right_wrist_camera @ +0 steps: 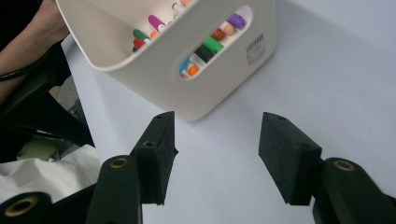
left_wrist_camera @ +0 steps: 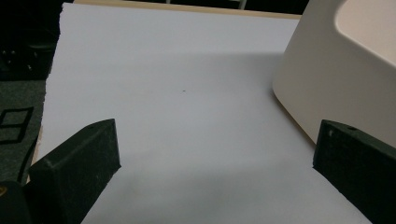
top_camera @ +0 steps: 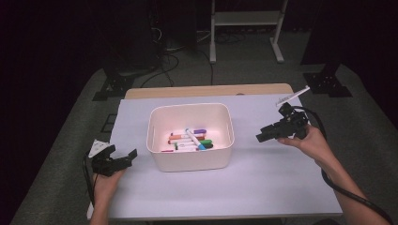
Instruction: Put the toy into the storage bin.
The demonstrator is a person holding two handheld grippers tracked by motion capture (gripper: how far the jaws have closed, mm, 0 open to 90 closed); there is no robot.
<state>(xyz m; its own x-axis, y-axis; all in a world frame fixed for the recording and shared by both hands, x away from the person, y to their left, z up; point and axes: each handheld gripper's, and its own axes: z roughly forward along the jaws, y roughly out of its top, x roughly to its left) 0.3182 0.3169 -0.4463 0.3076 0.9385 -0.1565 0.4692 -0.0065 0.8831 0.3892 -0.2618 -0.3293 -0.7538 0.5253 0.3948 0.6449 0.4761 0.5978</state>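
White rounded plastic bin (top_camera: 162, 157) standing upright at mid-desk, a slot handle cut in one end wall. Inside, on its floor, lie assorted capped markers (top_camera: 190, 139): orange, purple, green, blue, red.

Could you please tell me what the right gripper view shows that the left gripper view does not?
The right gripper view looks through the handle slot in the bin's wall at the coloured markers inside, with a printed label beside the slot. The left gripper view instead takes in a plain outer wall and the table's far wooden edge. Both share the white bin, the white table cover and open, empty jaws.
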